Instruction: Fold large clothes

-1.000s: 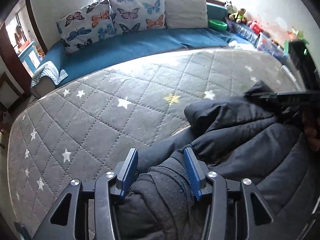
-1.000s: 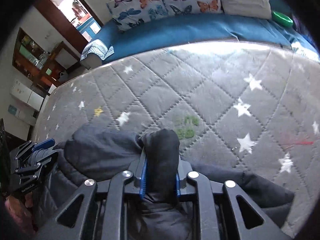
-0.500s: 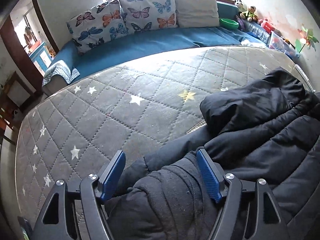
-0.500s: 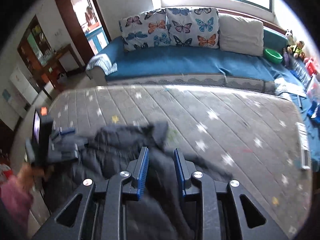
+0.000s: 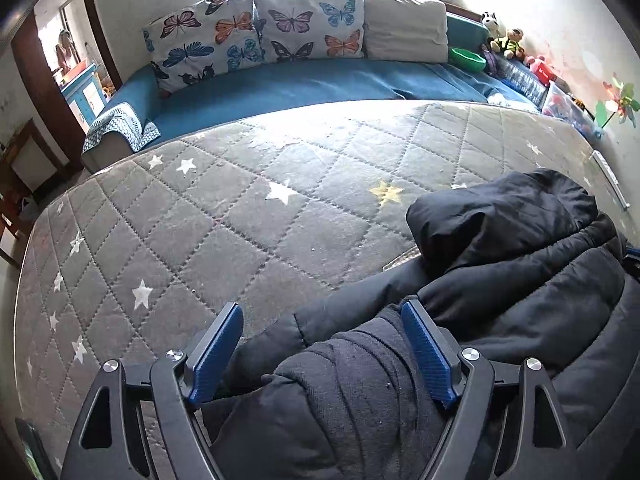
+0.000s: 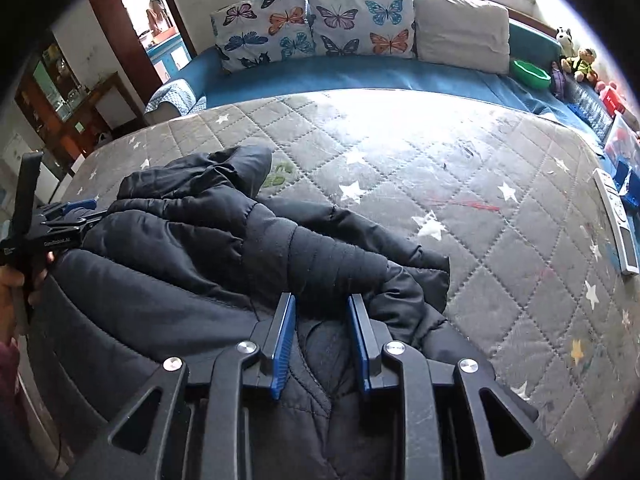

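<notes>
A black puffer jacket (image 5: 512, 280) lies on a grey quilted mattress (image 5: 248, 216) with star prints. My left gripper (image 5: 322, 344) is open wide, its blue pads on either side of the jacket's knit cuff (image 5: 360, 392) without pressing it. In the right wrist view the jacket (image 6: 192, 256) is spread at the mattress's near left, one sleeve (image 6: 328, 256) folded across it. My right gripper (image 6: 322, 340) is open above the jacket, with nothing between its pads. The left gripper (image 6: 64, 216) also shows at the left edge of the right wrist view.
A blue sofa (image 5: 320, 80) with butterfly cushions (image 5: 260, 28) runs behind the mattress. Toys and a green bowl (image 6: 530, 72) sit at the back right. A remote control (image 6: 616, 220) lies on the mattress's right edge. A doorway (image 6: 160, 20) is at the back left.
My left gripper has opened and let go of the cuff. My right gripper has released the sleeve, opened and pulled back and up, leaving the sleeve lying across the jacket.
</notes>
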`<state>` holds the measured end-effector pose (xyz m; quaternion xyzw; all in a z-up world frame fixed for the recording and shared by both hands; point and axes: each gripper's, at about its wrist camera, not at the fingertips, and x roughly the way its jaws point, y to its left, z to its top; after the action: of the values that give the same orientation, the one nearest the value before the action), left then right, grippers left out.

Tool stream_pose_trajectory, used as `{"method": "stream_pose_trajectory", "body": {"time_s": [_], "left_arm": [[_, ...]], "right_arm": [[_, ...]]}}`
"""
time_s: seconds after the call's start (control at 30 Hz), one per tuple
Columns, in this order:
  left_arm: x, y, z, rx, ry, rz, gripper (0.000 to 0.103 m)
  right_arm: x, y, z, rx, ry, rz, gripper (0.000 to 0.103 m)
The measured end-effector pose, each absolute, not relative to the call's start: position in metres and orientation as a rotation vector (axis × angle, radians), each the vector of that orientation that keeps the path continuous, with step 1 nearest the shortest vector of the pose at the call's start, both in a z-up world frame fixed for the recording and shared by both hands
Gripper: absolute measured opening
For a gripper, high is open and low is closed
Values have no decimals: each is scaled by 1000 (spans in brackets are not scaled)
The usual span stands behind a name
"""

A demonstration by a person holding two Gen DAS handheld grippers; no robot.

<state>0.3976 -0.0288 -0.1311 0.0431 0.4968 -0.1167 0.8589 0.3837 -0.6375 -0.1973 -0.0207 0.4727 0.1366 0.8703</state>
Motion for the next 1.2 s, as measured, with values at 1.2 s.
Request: {"method": "stream_pose_trajectory", "body": {"time_s": [1.2], "left_arm": [[189,-15,-29,192,773,-295,91]], "right_arm": [[261,-594,-153,-198,893,303,36]]}}
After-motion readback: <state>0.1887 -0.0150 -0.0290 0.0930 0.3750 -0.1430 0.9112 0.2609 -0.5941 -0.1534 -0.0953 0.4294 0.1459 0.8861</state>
